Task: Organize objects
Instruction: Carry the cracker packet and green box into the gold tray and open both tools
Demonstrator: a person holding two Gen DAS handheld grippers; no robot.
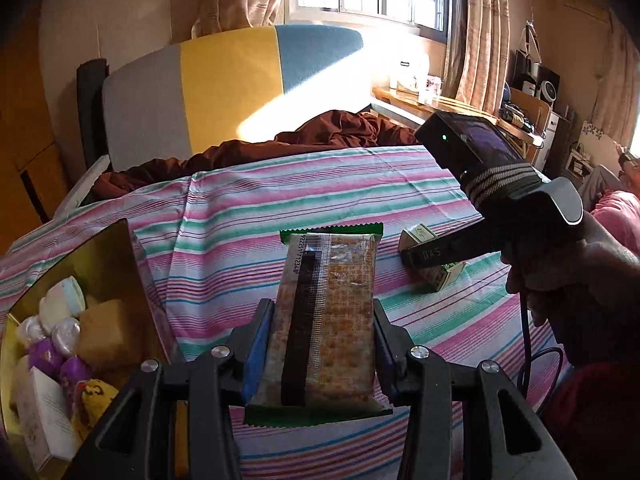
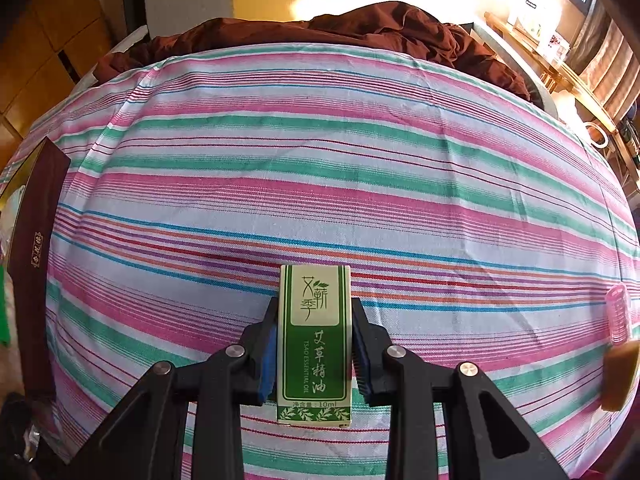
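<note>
My left gripper [image 1: 324,320] is shut on a cracker packet [image 1: 328,320] with green ends, held above the striped bedsheet [image 1: 240,208]. A gold-lined box [image 1: 96,248] with several small packets and wrapped sweets sits at the left. My right gripper [image 2: 315,320] is shut on a small green and white essential oil box [image 2: 315,344], which lies on the sheet [image 2: 320,160]. In the left wrist view the right gripper [image 1: 424,256] shows at the right, around that oil box [image 1: 420,236].
A brown blanket [image 1: 320,132] lies bunched at the far side of the bed. The dark outer wall of the gold-lined box [image 2: 36,240] runs along the left. A pink hair roller [image 2: 618,314] and a tan block [image 2: 620,376] lie at the right edge. A wooden sill [image 1: 440,104] stands beyond.
</note>
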